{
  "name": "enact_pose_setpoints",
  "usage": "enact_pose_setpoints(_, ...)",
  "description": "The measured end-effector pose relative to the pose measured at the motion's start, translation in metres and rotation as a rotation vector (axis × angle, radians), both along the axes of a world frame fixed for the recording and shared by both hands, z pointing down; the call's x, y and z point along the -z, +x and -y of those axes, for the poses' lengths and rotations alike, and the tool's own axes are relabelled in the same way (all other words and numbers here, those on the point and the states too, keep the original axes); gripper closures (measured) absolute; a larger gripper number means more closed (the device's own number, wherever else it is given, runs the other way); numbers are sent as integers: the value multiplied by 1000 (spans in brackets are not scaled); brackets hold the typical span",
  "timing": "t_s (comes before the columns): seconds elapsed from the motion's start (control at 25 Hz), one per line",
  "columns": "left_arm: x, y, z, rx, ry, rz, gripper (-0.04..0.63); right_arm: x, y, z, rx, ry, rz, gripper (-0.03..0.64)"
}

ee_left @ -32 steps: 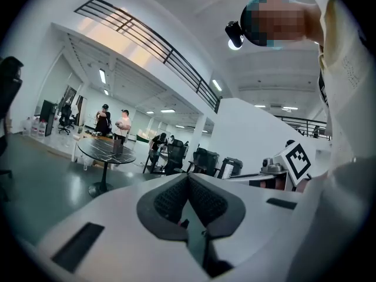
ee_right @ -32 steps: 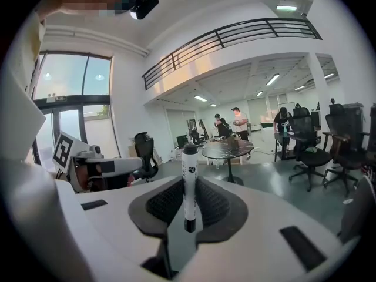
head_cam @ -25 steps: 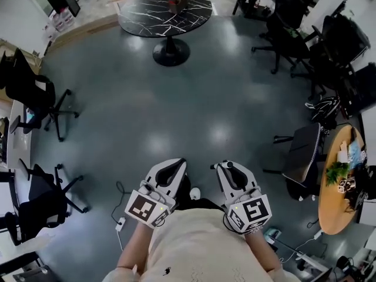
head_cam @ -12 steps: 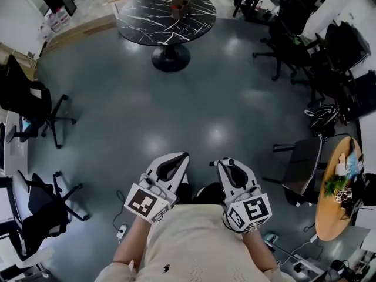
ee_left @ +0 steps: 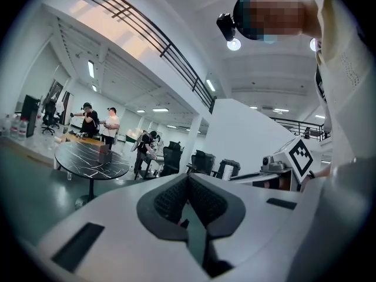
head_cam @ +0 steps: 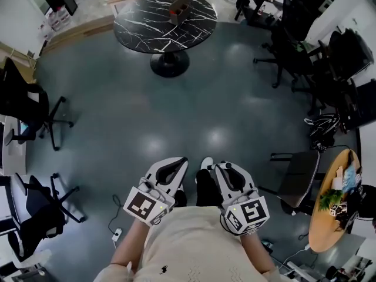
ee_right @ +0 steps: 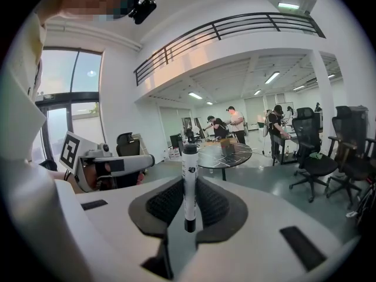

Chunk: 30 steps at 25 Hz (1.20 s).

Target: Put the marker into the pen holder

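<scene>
My right gripper (head_cam: 226, 167) is clenched on the marker (ee_right: 189, 181), which stands upright between the dark pads (white barrel, black cap on top). My left gripper (head_cam: 176, 162), just beside it at 9 o'clock, has its jaws pressed together with nothing between them. I hold both grippers low in front of my body, above the grey floor (head_cam: 235, 98). The pen holder (head_cam: 178, 9), a brown box, stands on the round black table (head_cam: 147, 22) at 12 o'clock, well apart from both grippers. Black office chairs (head_cam: 288, 40) stand at 2 o'clock, and another chair (head_cam: 17, 93) at 9 o'clock. A wooden table (head_cam: 320, 228) with a green plant (head_cam: 327, 200) is at 4 o'clock.
</scene>
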State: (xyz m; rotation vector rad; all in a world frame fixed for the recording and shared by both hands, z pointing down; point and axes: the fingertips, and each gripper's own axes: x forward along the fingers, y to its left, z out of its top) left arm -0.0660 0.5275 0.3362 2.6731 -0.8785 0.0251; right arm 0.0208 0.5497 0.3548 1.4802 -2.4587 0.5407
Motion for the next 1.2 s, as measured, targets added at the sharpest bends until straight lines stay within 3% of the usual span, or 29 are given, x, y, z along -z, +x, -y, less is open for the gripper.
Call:
enact_pose_setpoints(0.48, 1, 81, 98, 91, -5, 0, 588, -1, 84, 113, 98, 2, 9, 536)
enact_pose_setpoints(0.68, 2, 113, 120, 101, -2, 39, 588, -1, 115, 141, 111, -2, 43, 536)
enact_pose_setpoints(0.92, -4, 132, 142, 128, -19, 52, 588, -1, 132, 164, 144, 0, 49, 537)
enact_pose_setpoints(1.2, -10, 148, 191, 90, -12, 45, 588, -15, 147, 210, 116, -32, 37, 536)
